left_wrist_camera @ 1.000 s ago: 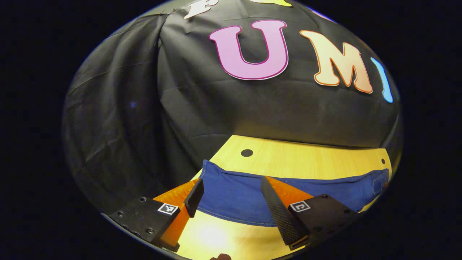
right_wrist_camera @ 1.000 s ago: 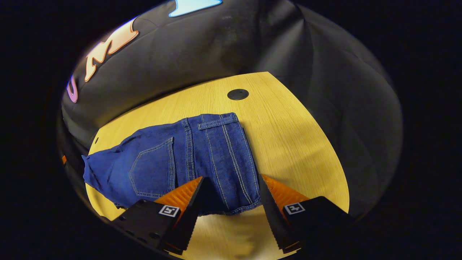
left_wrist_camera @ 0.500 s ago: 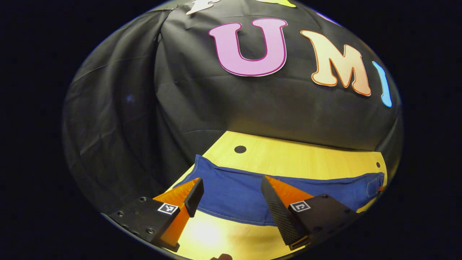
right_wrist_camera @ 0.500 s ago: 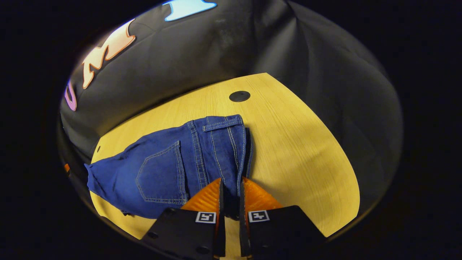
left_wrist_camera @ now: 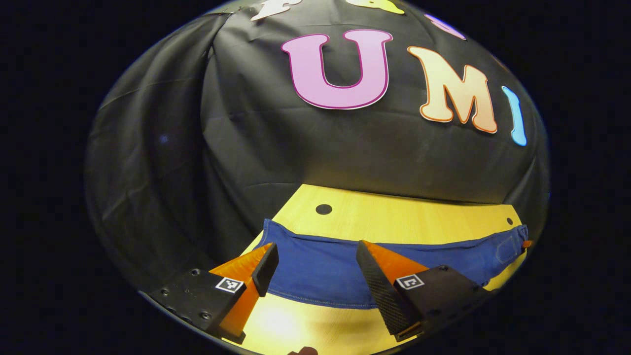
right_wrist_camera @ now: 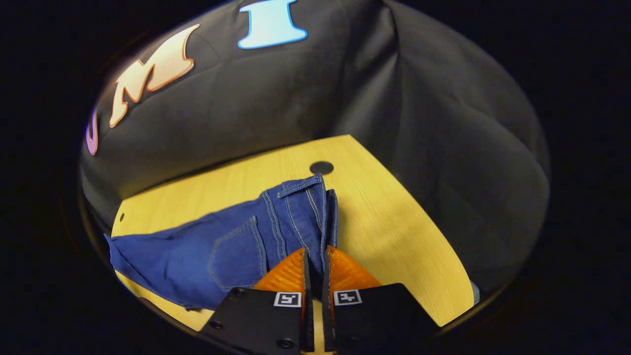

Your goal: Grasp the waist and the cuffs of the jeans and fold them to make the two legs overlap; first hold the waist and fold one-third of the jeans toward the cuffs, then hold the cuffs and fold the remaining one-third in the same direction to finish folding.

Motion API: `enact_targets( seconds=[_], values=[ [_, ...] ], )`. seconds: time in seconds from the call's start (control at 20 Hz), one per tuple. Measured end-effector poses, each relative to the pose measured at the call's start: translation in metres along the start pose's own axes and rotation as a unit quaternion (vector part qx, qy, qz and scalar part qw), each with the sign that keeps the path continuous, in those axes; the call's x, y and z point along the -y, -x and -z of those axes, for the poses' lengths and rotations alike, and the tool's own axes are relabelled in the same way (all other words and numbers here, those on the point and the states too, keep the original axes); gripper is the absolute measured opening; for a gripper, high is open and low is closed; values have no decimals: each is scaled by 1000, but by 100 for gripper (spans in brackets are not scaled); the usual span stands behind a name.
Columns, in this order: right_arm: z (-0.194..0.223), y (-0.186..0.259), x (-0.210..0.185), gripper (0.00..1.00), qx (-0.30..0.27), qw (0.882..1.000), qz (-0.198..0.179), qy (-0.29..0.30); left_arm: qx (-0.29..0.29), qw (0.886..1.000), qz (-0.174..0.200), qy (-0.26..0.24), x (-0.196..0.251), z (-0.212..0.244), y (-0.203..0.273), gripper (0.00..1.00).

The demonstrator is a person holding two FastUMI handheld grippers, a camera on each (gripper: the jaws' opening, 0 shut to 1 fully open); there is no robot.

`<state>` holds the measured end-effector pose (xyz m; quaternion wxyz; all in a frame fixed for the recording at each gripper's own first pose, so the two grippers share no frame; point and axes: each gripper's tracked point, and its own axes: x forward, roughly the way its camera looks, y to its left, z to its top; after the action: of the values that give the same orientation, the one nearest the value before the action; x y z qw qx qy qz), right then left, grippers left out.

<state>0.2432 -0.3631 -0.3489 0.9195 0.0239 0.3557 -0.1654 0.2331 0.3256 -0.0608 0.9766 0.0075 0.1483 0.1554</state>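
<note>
The jeans (right_wrist_camera: pixel 222 246) lie flat on the desk (right_wrist_camera: pixel 394 217), long axis running from the waist at the right gripper (right_wrist_camera: pixel 315 261) across to the cuffs by the left gripper (left_wrist_camera: pixel 315 268). The right fingers are pinched tight on the waist edge. The left fingers stand wide apart, the cuff end directly ahead between them, ungripped.

Tongs (right_wrist_camera: pixel 314 268) clamped — jeans (right_wrist_camera: pixel 236 241) waist
</note>
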Motion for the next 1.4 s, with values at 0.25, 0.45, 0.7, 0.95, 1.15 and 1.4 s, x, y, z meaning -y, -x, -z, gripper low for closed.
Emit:
enact_targets(
  seconds=[0.25,0.45,0.7,0.95,1.15,1.4],
  values=[
    [-40,80,-68,9,70,997,-8,-9,7,999,49,-7,-26,3,-24,96],
    [-63,145,-153,9,131,990,-55,3,-8,997,65,-28,-64,20,-49,96],
    [-66,199,-287,8,185,969,-157,39,-35,997,62,-28,-117,47,-74,96],
    [3,177,-382,7,129,965,-216,78,-60,997,42,9,-160,72,-91,97],
    [76,153,-449,3,70,955,-274,90,-60,997,33,24,-179,79,-92,97],
    [158,126,-478,3,-14,951,-293,93,-69,996,32,39,-188,90,-98,97]
  ],
)
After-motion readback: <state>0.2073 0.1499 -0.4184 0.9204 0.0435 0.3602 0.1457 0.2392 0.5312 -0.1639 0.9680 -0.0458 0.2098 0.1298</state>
